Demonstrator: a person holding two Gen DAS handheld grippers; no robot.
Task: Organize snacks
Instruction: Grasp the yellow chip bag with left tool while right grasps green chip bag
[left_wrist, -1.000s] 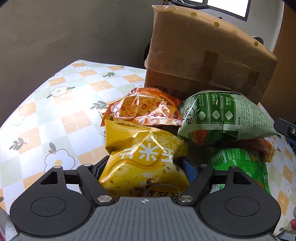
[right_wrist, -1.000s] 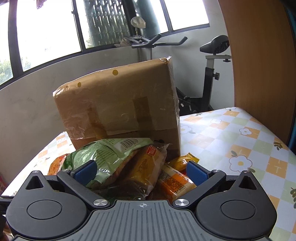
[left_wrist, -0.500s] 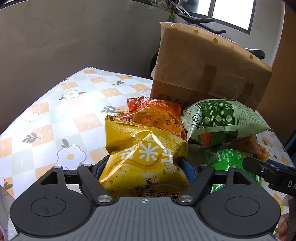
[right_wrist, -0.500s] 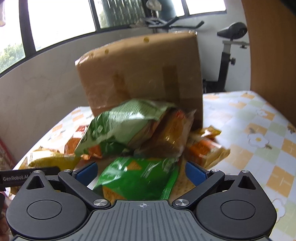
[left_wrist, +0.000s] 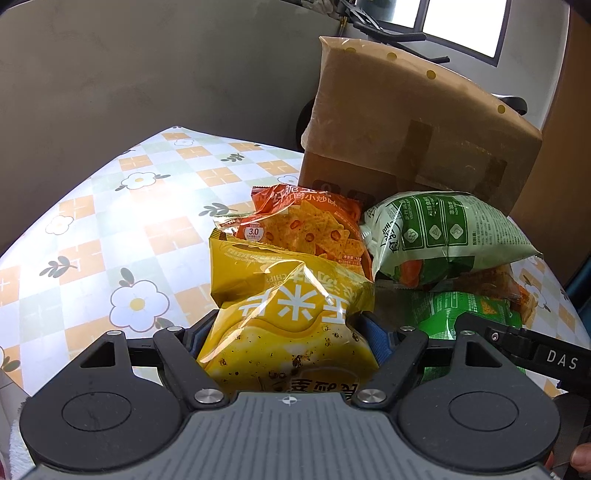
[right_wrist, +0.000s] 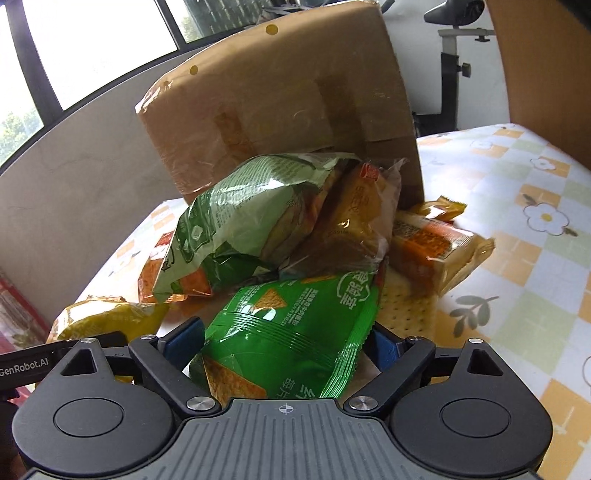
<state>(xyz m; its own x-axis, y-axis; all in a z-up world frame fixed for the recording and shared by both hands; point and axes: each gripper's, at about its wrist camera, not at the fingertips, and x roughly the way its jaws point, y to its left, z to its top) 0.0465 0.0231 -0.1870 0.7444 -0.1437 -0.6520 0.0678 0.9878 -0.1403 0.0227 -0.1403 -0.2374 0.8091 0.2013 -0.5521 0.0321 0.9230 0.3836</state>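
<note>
My left gripper (left_wrist: 286, 332) is shut on a yellow snack bag (left_wrist: 284, 317) and holds it in front of the snack pile. My right gripper (right_wrist: 284, 339) is wide apart around a bright green chip bag (right_wrist: 291, 328) that lies between its fingers; I cannot tell if the pads touch it. Behind lie a pale green bag (left_wrist: 447, 236) (right_wrist: 243, 218), an orange cracker bag (left_wrist: 306, 225), a clear bag of golden snacks (right_wrist: 351, 218) and an orange-labelled packet (right_wrist: 432, 247). The yellow bag also shows in the right wrist view (right_wrist: 107, 317).
A taped brown cardboard box (left_wrist: 410, 122) (right_wrist: 280, 103) stands upright behind the pile. The table has a floral checked cloth (left_wrist: 122, 236) (right_wrist: 524, 229). A grey wall is at the left, an exercise bike (right_wrist: 454, 55) and a wooden panel at the right.
The right gripper has dropped and moved back, so the bright green bag now lies between its fingers. The left gripper drew back slightly with the yellow bag still held.
</note>
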